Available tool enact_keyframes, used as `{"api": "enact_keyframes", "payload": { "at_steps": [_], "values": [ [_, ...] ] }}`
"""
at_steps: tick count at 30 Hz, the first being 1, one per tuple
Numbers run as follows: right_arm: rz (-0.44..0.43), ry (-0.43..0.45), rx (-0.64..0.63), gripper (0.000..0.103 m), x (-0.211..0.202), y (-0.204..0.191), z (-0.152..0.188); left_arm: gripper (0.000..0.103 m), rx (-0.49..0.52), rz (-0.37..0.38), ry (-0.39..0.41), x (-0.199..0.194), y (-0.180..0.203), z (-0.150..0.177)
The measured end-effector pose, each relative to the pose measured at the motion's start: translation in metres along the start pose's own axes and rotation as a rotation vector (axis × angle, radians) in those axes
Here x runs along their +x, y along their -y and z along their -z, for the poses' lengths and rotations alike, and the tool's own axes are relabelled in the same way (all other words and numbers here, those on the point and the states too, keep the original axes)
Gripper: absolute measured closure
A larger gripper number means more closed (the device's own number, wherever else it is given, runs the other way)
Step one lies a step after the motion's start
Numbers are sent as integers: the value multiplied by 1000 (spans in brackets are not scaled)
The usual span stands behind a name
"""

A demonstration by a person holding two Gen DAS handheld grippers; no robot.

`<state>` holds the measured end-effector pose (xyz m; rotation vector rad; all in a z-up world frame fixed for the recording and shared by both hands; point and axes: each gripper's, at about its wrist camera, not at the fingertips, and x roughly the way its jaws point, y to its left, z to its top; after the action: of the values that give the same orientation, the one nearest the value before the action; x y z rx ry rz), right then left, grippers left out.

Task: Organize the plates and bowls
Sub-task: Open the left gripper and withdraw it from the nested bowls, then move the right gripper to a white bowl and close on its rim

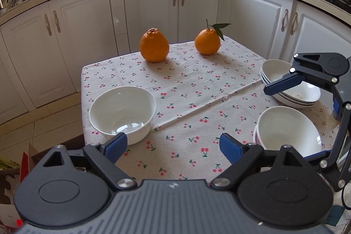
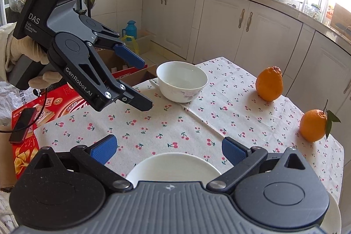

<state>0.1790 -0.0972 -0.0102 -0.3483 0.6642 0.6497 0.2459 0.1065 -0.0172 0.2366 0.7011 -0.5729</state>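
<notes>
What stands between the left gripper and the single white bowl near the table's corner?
Nothing visible. The left gripper is open and empty, and only bare cherry-print tablecloth lies between it and the single bowl.

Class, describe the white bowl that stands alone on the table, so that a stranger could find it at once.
Start at the table with the cherry-print cloth. Go to its corner away from the stacked dishes. The lone bowl stands there, deep, empty and upright, the only white dish not in a stack.

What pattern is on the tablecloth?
Small red cherries with green stems on a cream tablecloth, seen best in the left wrist view.
</notes>
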Motion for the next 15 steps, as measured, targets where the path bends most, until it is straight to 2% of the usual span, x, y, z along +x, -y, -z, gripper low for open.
{"api": "enact_keyframes", "payload": {
  "at_steps": [9,15],
  "values": [
    [-11,-37,-64,0,37,15,-32,12,-16,-30,-13,24,-37,-4],
    [-43,-60,16,0,64,50,-54,12,-16,-58,-16,45,-48,7]
  ]
}}
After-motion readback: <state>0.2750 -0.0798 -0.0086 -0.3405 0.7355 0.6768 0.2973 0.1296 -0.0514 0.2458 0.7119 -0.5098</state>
